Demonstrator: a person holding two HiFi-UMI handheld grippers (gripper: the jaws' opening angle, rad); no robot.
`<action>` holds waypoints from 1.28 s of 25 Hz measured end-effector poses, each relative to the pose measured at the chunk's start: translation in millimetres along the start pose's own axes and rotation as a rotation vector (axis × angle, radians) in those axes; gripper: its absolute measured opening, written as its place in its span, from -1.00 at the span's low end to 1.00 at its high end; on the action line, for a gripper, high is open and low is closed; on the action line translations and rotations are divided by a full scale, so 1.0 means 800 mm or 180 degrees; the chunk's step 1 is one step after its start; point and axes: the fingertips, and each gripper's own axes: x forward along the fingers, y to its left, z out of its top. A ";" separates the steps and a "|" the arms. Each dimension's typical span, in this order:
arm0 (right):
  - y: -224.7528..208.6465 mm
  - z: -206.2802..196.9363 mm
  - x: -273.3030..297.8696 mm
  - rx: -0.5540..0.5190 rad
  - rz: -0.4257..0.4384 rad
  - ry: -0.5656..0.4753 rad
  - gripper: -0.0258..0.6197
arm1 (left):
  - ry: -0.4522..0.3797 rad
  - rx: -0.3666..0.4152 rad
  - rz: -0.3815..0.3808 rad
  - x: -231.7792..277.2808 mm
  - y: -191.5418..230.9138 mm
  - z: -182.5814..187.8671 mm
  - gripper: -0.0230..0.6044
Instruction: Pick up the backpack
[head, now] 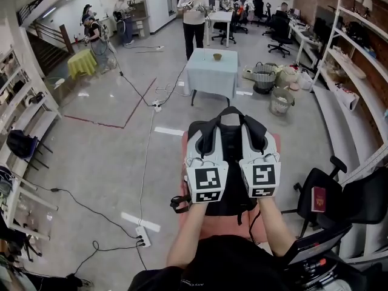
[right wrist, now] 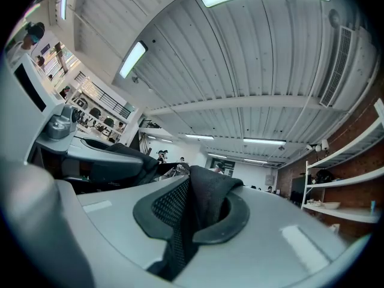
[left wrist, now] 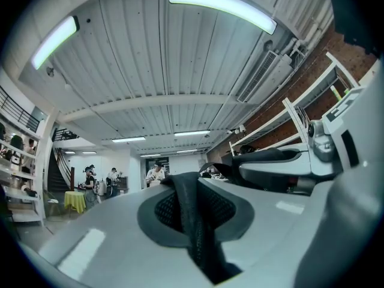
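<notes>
At the head view's lower centre, the left gripper and right gripper hold up the black fabric backpack. Only the gripper views show each pair of jaws pinched nearly closed on a black mesh strap.

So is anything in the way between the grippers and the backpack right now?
Nothing visible stands between them. The left gripper has its fingers shut on one of the mesh straps of the backpack, and the right gripper is shut on the other.
</notes>
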 end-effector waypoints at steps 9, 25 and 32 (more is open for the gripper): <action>-0.003 -0.012 -0.002 -0.0001 0.0027 0.0053 -0.77 | 0.0073 0.0004 -0.0001 0.004 -0.007 -0.011 -0.79; 0.005 -0.011 0.001 0.0021 0.0005 0.0094 -0.77 | 0.0080 -0.0046 -0.0012 0.000 0.000 -0.017 -0.78; 0.001 -0.017 0.002 0.0017 0.0012 0.0129 -0.77 | 0.0116 -0.0057 -0.0001 0.002 -0.003 -0.021 -0.78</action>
